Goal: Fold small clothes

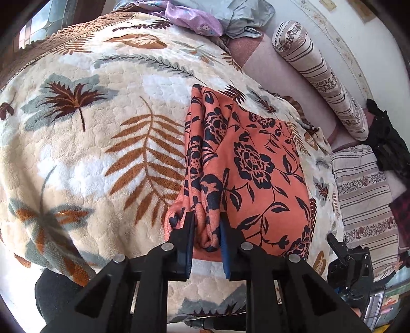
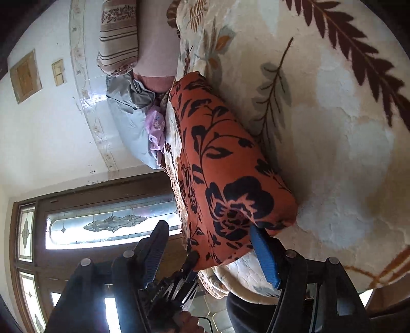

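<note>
An orange garment with a dark blue flower print (image 1: 251,164) lies partly folded on a leaf-patterned fleece blanket (image 1: 89,143). My left gripper (image 1: 207,225) is shut on a bunched fold at the garment's near left edge. In the right wrist view the same garment (image 2: 225,174) lies on the blanket (image 2: 346,128). My right gripper (image 2: 210,235) is open, with its jaws wide apart. Its blue-padded right finger (image 2: 264,253) is under the garment's near end, and its left finger (image 2: 156,246) is off the bed's side. The right gripper also shows in the left wrist view (image 1: 351,266).
A striped bolster (image 1: 320,76) and striped cushion (image 1: 364,194) lie to the right by the wall. Lilac (image 1: 194,20) and grey (image 1: 241,18) clothes are heaped at the bed's far end. A door with patterned glass (image 2: 110,222) stands beyond the bed edge.
</note>
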Available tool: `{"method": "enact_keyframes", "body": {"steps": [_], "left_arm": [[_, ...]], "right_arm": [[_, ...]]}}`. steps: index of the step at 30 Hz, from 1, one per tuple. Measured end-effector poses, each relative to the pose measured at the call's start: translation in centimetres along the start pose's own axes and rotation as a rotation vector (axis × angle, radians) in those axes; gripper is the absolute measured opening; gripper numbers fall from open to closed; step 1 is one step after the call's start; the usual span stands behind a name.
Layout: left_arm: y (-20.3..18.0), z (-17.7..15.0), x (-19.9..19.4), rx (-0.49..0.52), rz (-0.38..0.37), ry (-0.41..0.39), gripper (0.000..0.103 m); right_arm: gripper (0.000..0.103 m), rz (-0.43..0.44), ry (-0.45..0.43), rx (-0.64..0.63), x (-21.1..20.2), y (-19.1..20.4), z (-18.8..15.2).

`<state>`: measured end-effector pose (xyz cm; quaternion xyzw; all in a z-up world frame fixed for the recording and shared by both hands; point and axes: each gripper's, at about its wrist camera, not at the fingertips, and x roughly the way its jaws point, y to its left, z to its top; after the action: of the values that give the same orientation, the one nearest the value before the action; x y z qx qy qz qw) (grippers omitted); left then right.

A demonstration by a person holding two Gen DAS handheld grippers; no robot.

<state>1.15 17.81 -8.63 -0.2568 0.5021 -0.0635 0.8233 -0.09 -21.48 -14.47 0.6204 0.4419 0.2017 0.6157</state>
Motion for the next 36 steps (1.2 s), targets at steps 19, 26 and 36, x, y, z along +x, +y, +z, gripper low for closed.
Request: {"method": "enact_keyframes", "body": {"steps": [19,26,36], "left_arm": [[1.6,-1.7,3.0,-0.058,0.082,0.109,0.034],[-0.7,-0.6,-2.3,0.044,0.103,-0.005,0.034],[-5.8,3.2,3.4,0.19,0.162,-0.074,0.053]], "right_arm": [[0.027,-0.122,-0.011,-0.052,0.1,-2.0,3.5],[0.09,-0.126,0.034,-0.199,-4.7,-0.8,3.5],[0.09,-0.158,0.154,-0.395,2.7,5.6,10.4]]}}
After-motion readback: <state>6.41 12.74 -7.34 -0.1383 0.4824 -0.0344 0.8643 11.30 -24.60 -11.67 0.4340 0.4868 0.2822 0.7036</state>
